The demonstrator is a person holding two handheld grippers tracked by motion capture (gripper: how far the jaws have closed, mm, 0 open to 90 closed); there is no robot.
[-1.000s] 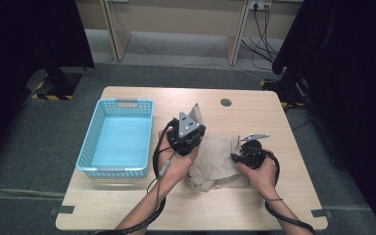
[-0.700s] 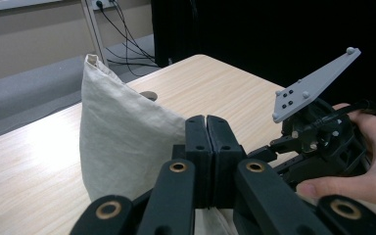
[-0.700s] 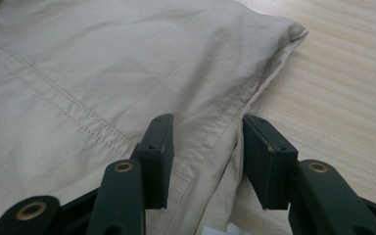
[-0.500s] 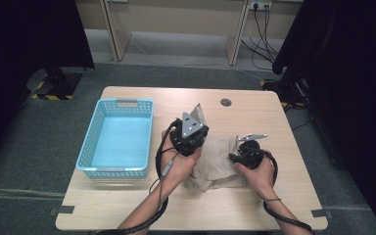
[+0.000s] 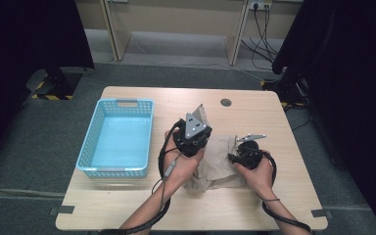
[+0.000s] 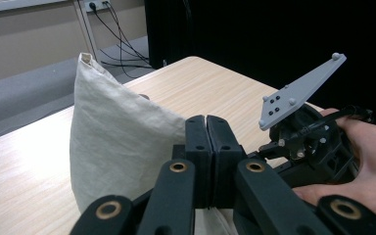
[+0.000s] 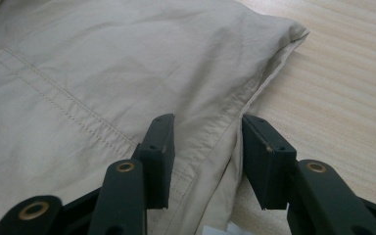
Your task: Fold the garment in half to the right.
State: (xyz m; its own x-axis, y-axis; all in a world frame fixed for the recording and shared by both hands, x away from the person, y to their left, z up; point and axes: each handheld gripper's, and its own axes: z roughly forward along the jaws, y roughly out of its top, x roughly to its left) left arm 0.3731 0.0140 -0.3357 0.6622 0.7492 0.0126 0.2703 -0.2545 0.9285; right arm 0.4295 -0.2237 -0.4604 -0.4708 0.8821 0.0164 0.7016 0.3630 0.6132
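A beige cloth [image 5: 221, 161] lies crumpled on the wooden table [image 5: 254, 205], between the two hands. My left gripper [image 5: 200, 119] is shut on a fold of the cloth [image 6: 117, 132] and holds it up in a peak off the table; in the left gripper view its jaws [image 6: 206, 122] meet on the fabric. My right gripper [image 5: 232, 157] sits low at the cloth's right side. In the right gripper view it [image 7: 205, 132] is open, with the stitched hem of the cloth [image 7: 103, 73] running between the jaws, untouched by the pads.
A light blue plastic basket [image 5: 97, 134] stands on the left part of the table. A round cable hole [image 5: 225, 102] is near the far edge. Bare wood [image 7: 342, 73] lies right of the cloth. Dark curtains flank the table.
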